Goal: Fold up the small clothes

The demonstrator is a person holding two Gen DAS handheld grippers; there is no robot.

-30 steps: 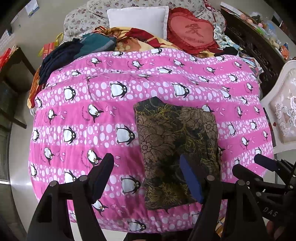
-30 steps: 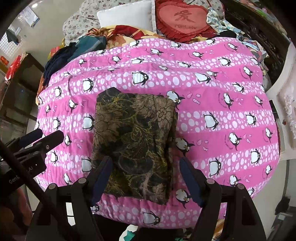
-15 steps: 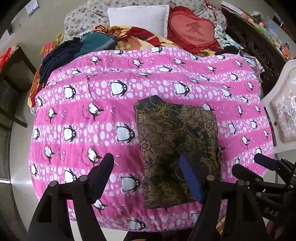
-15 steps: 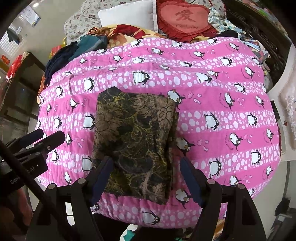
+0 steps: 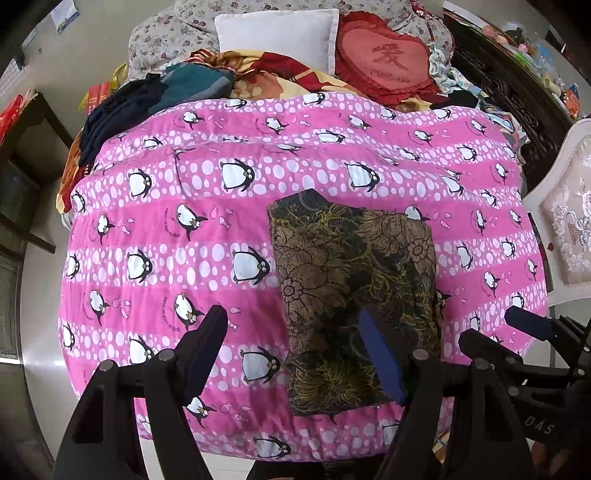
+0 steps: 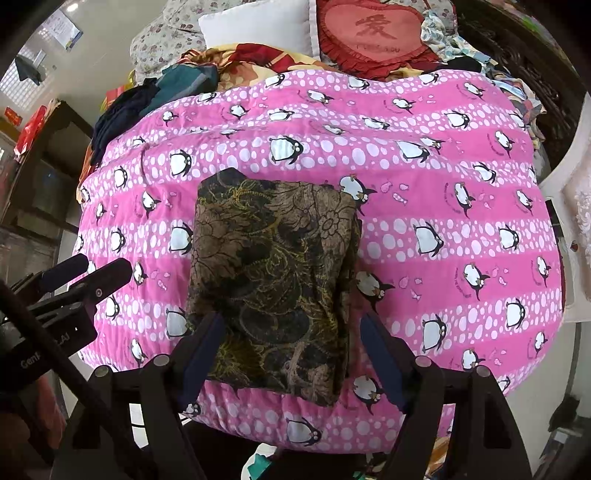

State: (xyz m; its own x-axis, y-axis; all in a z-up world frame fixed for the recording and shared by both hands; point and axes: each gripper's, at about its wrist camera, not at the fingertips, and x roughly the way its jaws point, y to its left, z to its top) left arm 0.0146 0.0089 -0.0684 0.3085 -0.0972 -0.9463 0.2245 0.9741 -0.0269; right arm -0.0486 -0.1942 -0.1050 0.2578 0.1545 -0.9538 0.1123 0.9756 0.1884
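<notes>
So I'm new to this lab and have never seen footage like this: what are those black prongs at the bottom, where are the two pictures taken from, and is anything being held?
No robot here: a person holds a hand-held two-finger gripper in each hand, and each gripper carries a wide-angle camera looking along its fingers. The black prongs are those fingers. One picture is from the left gripper, the other from the right gripper; each also shows the other gripper at its edge. Both look steeply down at a bed covered by a pink penguin quilt. On it lies a folded dark garment with a brown and gold flower print. Beyond it are a white pillow, a red heart cushion and a heap of other clothes. Both grippers are open and hold nothing; the garment lies free on the quilt.
</notes>
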